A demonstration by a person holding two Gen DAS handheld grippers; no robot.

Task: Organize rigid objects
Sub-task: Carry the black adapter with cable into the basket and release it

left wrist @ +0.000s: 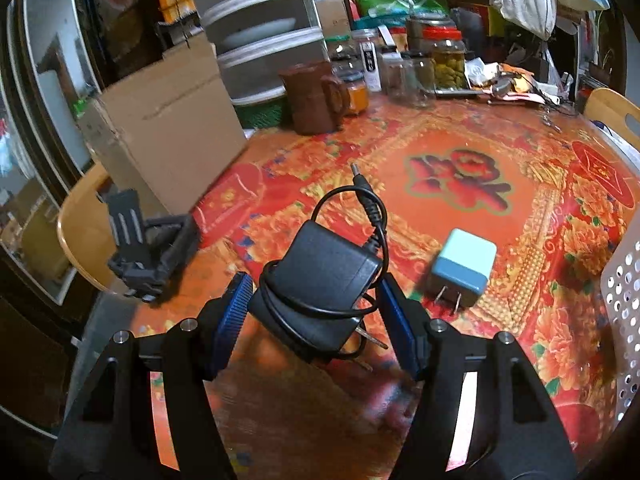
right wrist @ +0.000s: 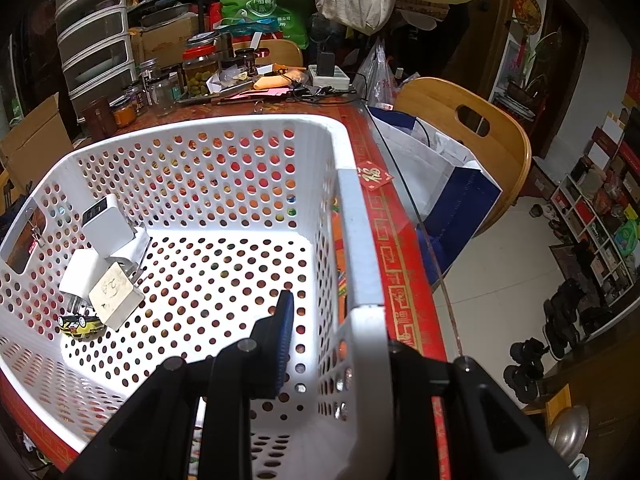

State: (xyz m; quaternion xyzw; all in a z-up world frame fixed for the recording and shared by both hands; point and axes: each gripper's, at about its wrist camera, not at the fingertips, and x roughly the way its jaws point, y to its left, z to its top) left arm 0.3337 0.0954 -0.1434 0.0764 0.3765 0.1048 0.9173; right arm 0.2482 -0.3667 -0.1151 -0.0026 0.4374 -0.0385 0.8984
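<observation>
From my left wrist view, the left gripper (left wrist: 316, 304) has its jaws about half open and clamped on the black power adapter (left wrist: 320, 284), one blue pad on each side of it. The adapter's cable (left wrist: 360, 208) is wound round the body, and the barrel plug sticks up toward 12 o'clock. Its lower end and part of its prongs are hidden behind the pads, so I cannot tell whether it is lifted clear of the bench (left wrist: 460, 128).

Just beside it, at about 3 o'clock, lies the blue charger (left wrist: 464, 268) on the red patterned cloth, prongs pointing toward me. At 9 o'clock a dark grey folding stand (left wrist: 148, 256) sits blurred at the bench edge, in front of a cardboard box (left wrist: 160, 128). Jars (left wrist: 448, 60) and a brown mug (left wrist: 312, 96) crowd the far side at 12 o'clock. The basket's wall shows only as a sliver at 3 o'clock.

From my right wrist view, the right gripper (right wrist: 336, 352) is closed on the near rim of the white basket (right wrist: 360, 240); one finger is inside, the other outside and mostly hidden by the wall. In the basket, at 9 o'clock, white chargers (right wrist: 108, 256) lie piled together, with a small yellow object (right wrist: 82, 325) under them that I cannot make out. A wooden chair (right wrist: 460, 120) and a paper bag (right wrist: 440, 172) stand beyond the bench edge at 2 o'clock.
</observation>
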